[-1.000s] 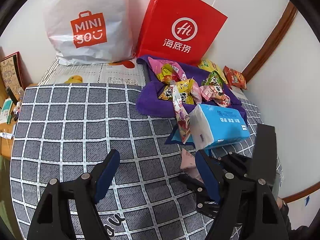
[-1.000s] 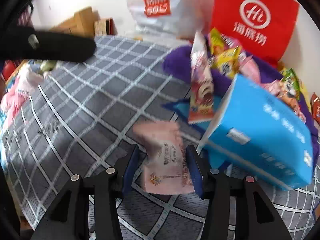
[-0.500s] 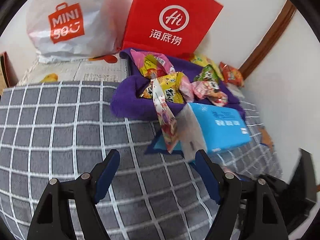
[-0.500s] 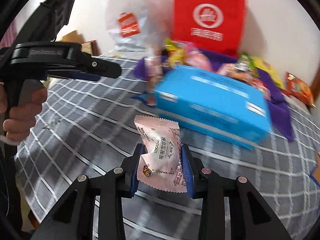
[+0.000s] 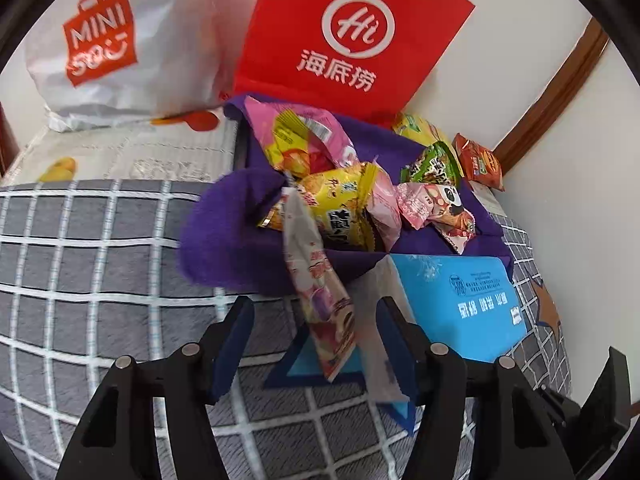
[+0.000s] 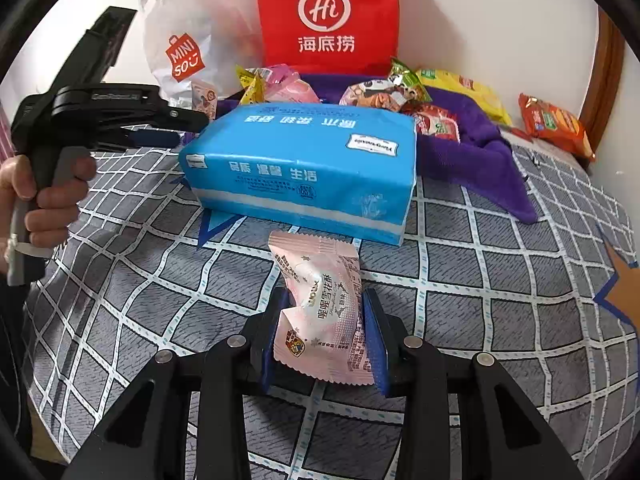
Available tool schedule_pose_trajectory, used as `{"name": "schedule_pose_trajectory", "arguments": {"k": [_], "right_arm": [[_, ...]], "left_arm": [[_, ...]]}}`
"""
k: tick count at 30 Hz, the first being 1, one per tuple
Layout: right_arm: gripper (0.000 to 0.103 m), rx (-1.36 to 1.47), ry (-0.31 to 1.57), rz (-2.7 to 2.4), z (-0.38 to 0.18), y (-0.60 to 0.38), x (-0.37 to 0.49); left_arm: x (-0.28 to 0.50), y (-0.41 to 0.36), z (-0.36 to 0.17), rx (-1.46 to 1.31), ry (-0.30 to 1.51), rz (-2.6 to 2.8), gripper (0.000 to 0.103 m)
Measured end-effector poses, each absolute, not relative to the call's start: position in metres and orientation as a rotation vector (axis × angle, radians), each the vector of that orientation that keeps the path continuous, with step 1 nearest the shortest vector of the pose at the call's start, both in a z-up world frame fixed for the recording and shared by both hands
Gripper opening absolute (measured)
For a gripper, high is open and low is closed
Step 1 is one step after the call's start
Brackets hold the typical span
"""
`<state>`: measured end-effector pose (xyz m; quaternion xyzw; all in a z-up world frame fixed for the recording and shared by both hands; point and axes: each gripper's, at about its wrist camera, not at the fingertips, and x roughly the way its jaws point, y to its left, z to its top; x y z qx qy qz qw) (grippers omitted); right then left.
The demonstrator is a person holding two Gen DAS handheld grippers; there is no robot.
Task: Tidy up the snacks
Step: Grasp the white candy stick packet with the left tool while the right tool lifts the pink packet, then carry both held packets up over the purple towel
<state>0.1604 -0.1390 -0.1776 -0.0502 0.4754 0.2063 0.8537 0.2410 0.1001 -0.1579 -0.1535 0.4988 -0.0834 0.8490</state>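
My right gripper (image 6: pixel 324 332) is shut on a pale pink snack packet (image 6: pixel 320 300), held above the checked bedcover in front of the blue tissue pack (image 6: pixel 300 168). My left gripper (image 5: pixel 316 344) is closing around a long pink-and-white snack packet (image 5: pixel 320 292) that hangs from the pile of snacks (image 5: pixel 340 200) on the purple cloth (image 5: pixel 224 236). A gap still shows between its pads and that packet. The white end of the blue tissue pack (image 5: pixel 460 304) lies against its right finger. In the right wrist view, a hand (image 6: pixel 44 200) holds the left gripper (image 6: pixel 160 136) at the left.
A red paper bag (image 5: pixel 352 40) and a white plastic bag (image 5: pixel 104 52) lean on the wall behind the pile. An orange packet (image 6: pixel 556 124) lies by the wooden trim at the right. The grey checked bedcover (image 5: pixel 80 260) stretches to the left.
My left gripper moved in toward the snack pile and its jaws narrowed around the long packet. My right gripper closed on the pink packet and carried it back from the tissue pack.
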Motion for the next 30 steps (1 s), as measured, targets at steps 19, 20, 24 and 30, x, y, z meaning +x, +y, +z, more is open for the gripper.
{"name": "schedule_pose_trajectory", "arguments": {"k": [19, 20, 24, 30], "right_arm": [[0.038, -0.124, 0.992, 0.402, -0.176, -0.137, 0.152], [0.038, -0.127, 0.990, 0.398, -0.175, -0.137, 0.150], [0.038, -0.125, 0.994, 0.378, -0.169, -0.137, 0.141], [0.038, -0.116, 0.968, 0.351, -0.149, -0.137, 0.133]], "left_arm": [[0.214, 0.116, -0.146, -0.399, 1.071, -0.161, 0.024], [0.208, 0.118, -0.143, -0.394, 1.072, -0.152, 0.024], [0.190, 0.118, -0.129, -0.390, 1.071, -0.165, 0.024], [0.171, 0.101, -0.109, -0.365, 1.052, -0.213, 0.024]]}}
